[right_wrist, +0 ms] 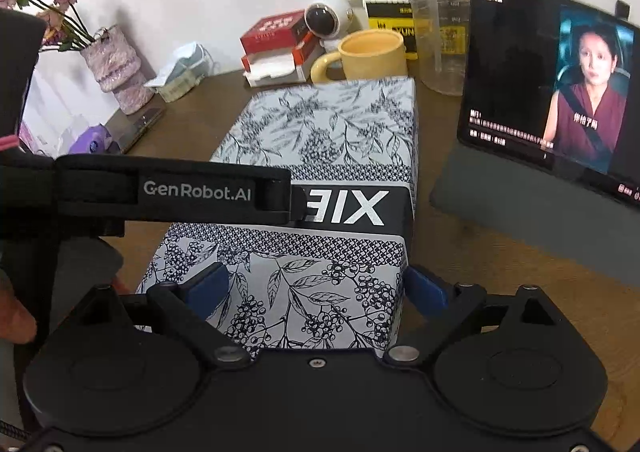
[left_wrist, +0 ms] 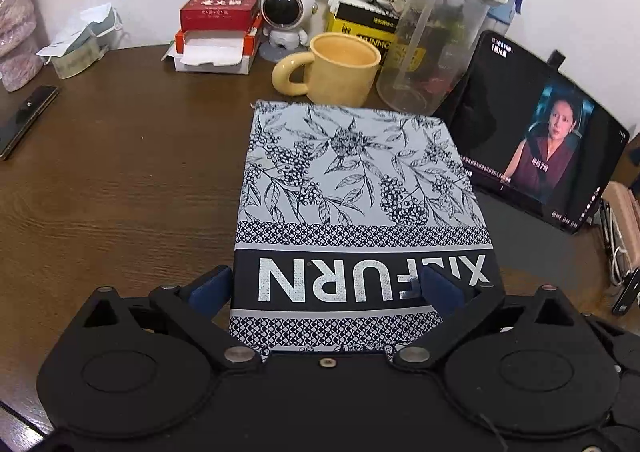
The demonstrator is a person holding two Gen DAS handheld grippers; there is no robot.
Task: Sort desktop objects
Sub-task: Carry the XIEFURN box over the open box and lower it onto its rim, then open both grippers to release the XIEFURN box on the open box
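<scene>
Both hand-held grippers are on 1 patterned box (left_wrist: 360,211) that sits on the tabletop (left_wrist: 120,191), in front of the yellow mug (left_wrist: 340,67) and just left of the propped tablet (left_wrist: 540,147). Left hand-held gripper (left_wrist: 336,288): blue pads at the box's 2 side faces near the black "XILFURN" band, jaws spread to box width — looks like contact on both sides, so likely pinching the box, though the right pad edge is partly hidden. Right hand-held gripper (right_wrist: 320,288): pads straddle the near end of the box (right_wrist: 320,179); the right pad seems to sit just off the side, left pad close to or touching — cannot tell if it is actually clamped. The box's long axis runs straight away from both grippers toward the mug, near short end under the jaws. The right view shows the left gripper's strap crossing further up the box, so the right one is at the nearer end. Judgement: a 2-handed lift or slide comes next; clear jug (left_wrist: 436,31) and tablet sit close on the right — little room that way.
</scene>
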